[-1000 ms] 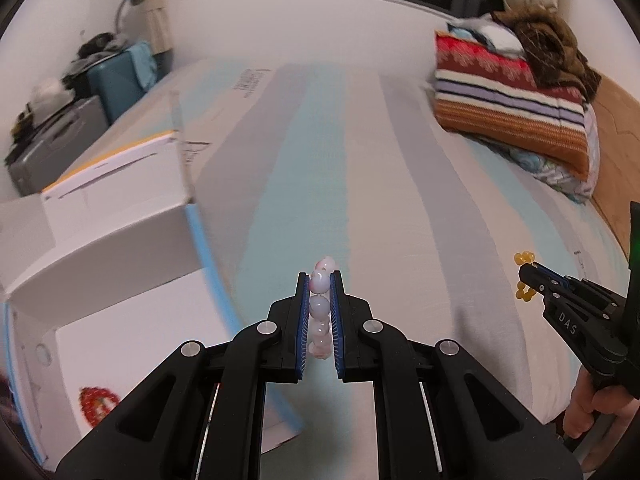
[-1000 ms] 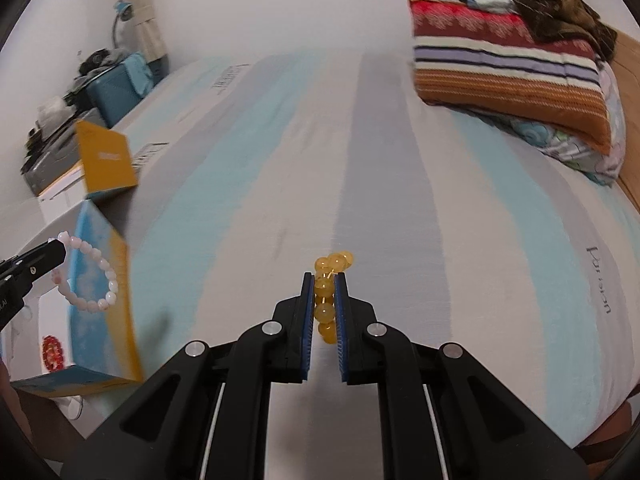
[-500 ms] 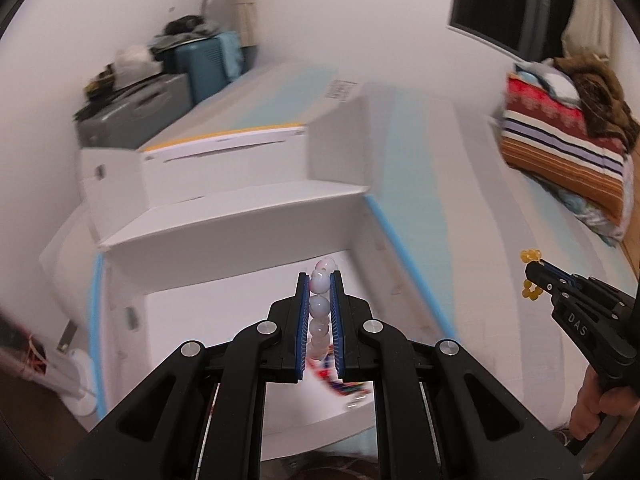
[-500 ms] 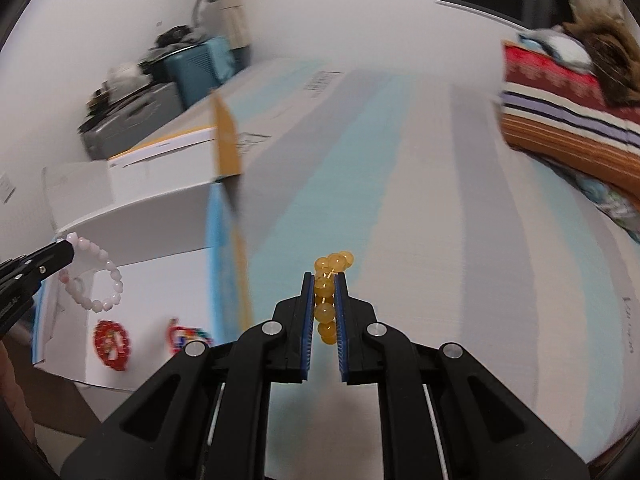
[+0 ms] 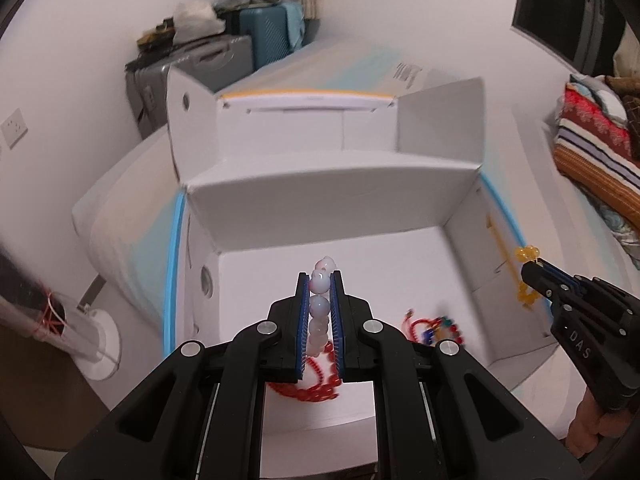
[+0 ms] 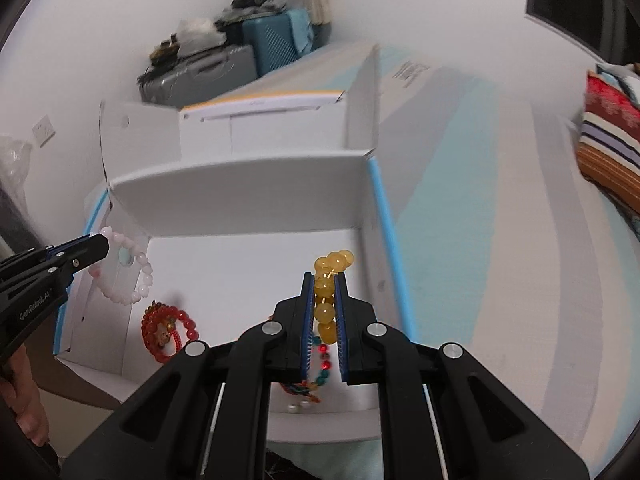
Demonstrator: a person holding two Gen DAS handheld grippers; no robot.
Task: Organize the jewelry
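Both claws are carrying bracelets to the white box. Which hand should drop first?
Probably the left: its claw holds the pink bracelet over the white box. The right claw, with the yellow bracelet, sits by the box's right wall.

the left gripper [image 5: 319, 280] hides part of the red bead bracelet [image 5: 316, 390]; the multicoloured bracelet [image 5: 436, 326] is blurred; both grippers' handles are cut off.

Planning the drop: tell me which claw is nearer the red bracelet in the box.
Left. The left claw hangs right above the red bracelet; the right claw hangs toward the opposite side.
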